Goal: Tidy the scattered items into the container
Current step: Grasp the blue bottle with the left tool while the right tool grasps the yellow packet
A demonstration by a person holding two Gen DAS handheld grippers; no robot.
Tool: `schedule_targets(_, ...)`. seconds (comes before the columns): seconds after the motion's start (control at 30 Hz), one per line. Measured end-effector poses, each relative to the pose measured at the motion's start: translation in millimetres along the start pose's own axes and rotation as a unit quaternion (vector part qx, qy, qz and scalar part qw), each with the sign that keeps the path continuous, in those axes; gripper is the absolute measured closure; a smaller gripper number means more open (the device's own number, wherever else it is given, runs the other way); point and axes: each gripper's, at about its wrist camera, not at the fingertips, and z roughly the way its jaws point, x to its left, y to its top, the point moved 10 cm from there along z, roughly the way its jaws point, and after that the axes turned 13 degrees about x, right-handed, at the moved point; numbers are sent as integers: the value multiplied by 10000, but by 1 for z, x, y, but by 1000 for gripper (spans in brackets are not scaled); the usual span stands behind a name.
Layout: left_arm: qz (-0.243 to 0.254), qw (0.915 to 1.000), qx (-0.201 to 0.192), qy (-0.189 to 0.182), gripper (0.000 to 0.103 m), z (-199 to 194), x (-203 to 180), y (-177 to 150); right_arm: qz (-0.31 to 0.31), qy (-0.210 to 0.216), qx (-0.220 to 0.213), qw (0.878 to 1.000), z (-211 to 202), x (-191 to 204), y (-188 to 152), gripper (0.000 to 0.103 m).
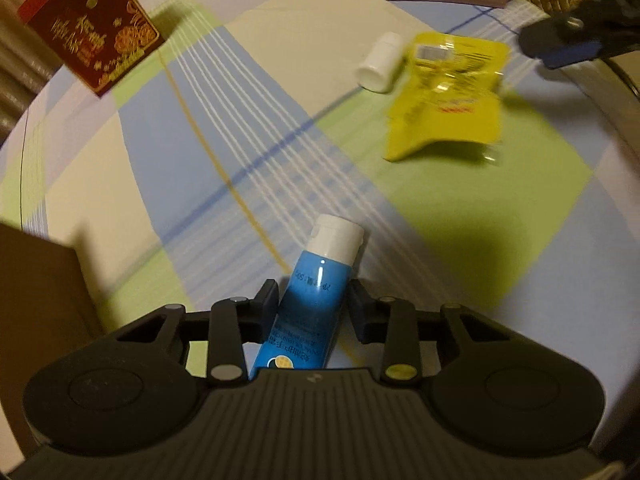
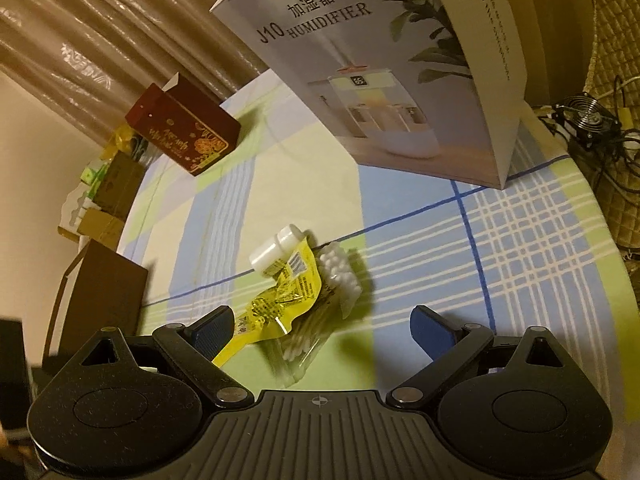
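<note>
My left gripper is shut on a blue tube with a white cap, held above the checked tablecloth. A yellow packet and a small white bottle lie ahead on the right. My right gripper is open, its jaws wide apart just above the yellow packet and a clear bag of cotton swabs. The white bottle lies beside them. The right gripper also shows in the left wrist view. A brown cardboard box stands at the left; it also shows in the right wrist view.
A dark red gift box stands at the far left of the table, also in the right wrist view. A white humidifier box stands at the back. A small fan with cables lies off the table's right edge.
</note>
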Motion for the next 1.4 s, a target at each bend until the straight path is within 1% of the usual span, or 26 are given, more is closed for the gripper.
schedule_targets(0.1, -424, 9988, 21, -239, 73, -4, -9, -14, -18, 147, -4, 9999, 0, 3, 0, 4)
schedule_targets(0.17, -763, 9963, 31, -406, 73, -5, -8, -23, 22, 339, -20, 9994, 1, 6, -1, 4)
schedule_targets(0.27, -1169, 9920, 17, -473, 73, -5, 1, -31, 98, 658, -19, 9978, 4, 12, -3, 4)
schedule_targets(0.3, -1259, 9909, 17, -475, 73, -5, 5, -32, 128, 740, -27, 9972, 6, 14, -3, 8)
schedule_targets(0.33, -1322, 9901, 22, -463, 73, -5, 9, -32, 162, 820, -50, 9965, 7, 15, -4, 18)
schedule_targets(0.37, -1363, 9897, 21, -432, 73, -4, 12, -32, 207, 937, -41, 9954, 9, 17, -4, 34)
schedule_targets(0.43, -1417, 9891, 9, -393, 73, -4, 16, -32, 508, 1129, -6, 9923, 15, 16, -3, 34)
schedule_targets(0.53, -1441, 9887, -23, -415, 73, -4, 17, -32, 832, 1316, -104, 9878, 18, 14, 2, 35)
schedule_targets(0.57, -1432, 9888, -29, -420, 73, -3, 17, -32, 904, 1407, -139, 9858, 18, 14, 5, 42)
schedule_targets(0.6, -1429, 9888, -26, -433, 73, -1, 16, -32, 997, 1478, -130, 9839, 20, 14, 7, 44)
schedule_targets(0.67, -1447, 9883, -26, -483, 73, 0, 16, -33, 1149, 1585, -100, 9806, 24, 15, 12, 44)
schedule_targets(0.77, -1491, 9870, -37, -592, 73, 1, 17, -33, 1182, 1490, -27, 9817, 32, 16, 17, 44)
schedule_targets(0.8, -1510, 9865, -40, -628, 73, 1, 18, -33, 1208, 1496, -9, 9813, 36, 17, 18, 46)
schedule_targets(0.83, -1518, 9862, -46, -657, 74, 2, 18, -33, 1248, 1487, 27, 9810, 40, 18, 19, 52)
schedule_targets(0.87, -1527, 9859, -51, -679, 74, 2, 18, -32, 1305, 1459, 99, 9806, 45, 18, 19, 64)
schedule_targets(0.9, -1539, 9856, -57, -695, 74, 2, 18, -32, 1431, 1451, 187, 9788, 51, 17, 20, 69)
schedule_targets(0.93, -1541, 9855, -67, -708, 74, 2, 18, -32, 1573, 1462, 224, 9764, 57, 15, 20, 70)
schedule_targets(0.97, -1540, 9854, -76, -716, 74, 2, 18, -31, 1684, 1472, 243, 9744, 60, 14, 20, 76)
schedule_targets(1.0, -1541, 9854, -81, -723, 73, 2, 18, -31, 1752, 1388, 239, 9744, 64, 12, 21, 87)
schedule_targets(1.07, -1545, 9852, -88, -733, 73, 2, 18, -31, 1709, 1298, 221, 9765, 67, 12, 23, 93)
schedule_targets(1.17, -1563, 9849, -127, -740, 73, 2, 18, -31, 1400, 1265, 169, 9819, 64, 18, 22, 96)
schedule_targets(1.27, -1565, 9847, -186, -739, 75, 2, 18, -30, 1124, 1346, 57, 9845, 55, 26, 22, 100)
schedule_targets(1.4, -1578, 9846, -215, -714, 77, 1, 17, -30, 648, 1341, -46, 9888, 35, 39, 19, 100)
